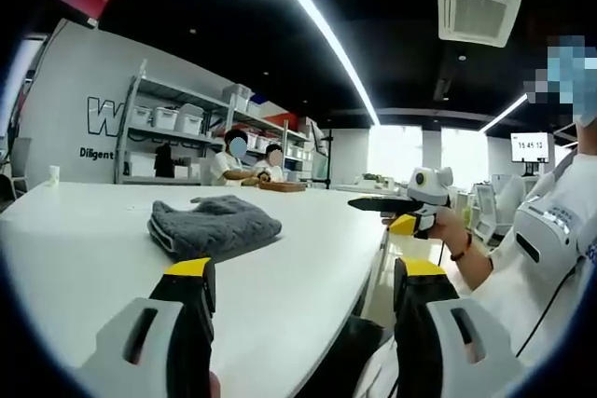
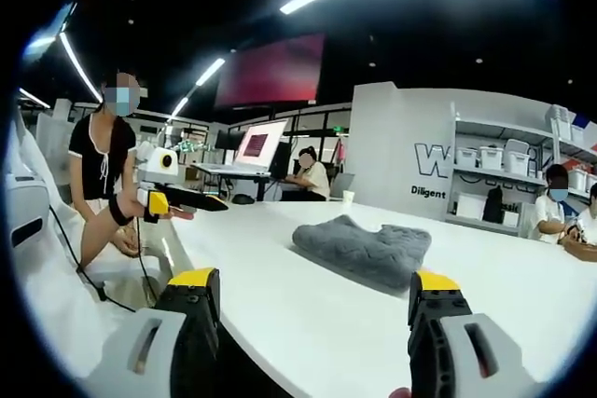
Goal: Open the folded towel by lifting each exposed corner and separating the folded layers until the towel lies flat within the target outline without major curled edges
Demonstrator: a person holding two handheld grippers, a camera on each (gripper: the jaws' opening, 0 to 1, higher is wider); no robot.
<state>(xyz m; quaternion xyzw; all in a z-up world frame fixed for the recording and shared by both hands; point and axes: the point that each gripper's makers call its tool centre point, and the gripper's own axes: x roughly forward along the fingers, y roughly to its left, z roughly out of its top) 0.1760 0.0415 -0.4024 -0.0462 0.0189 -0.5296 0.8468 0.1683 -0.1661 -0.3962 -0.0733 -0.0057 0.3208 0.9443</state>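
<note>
A grey folded towel (image 1: 219, 221) lies on the white table (image 1: 84, 258), lumpy and thick, with one fold raised near its back. My left gripper (image 1: 305, 272) is open, well short of the towel, with nothing between its yellow-tipped jaws. In the right gripper view the same towel (image 2: 368, 247) lies ahead and slightly right on the table (image 2: 280, 323). My right gripper (image 2: 315, 281) is also open and empty, apart from the towel. No outline shows on the table.
A person in white holds another gripper (image 1: 410, 200) beyond the table's right edge. A person in black holds a gripper (image 2: 173, 200) at the left. Shelves with white bins (image 1: 177, 118) and seated people (image 1: 247, 163) stand behind. A paper cup (image 2: 348, 198) sits far back.
</note>
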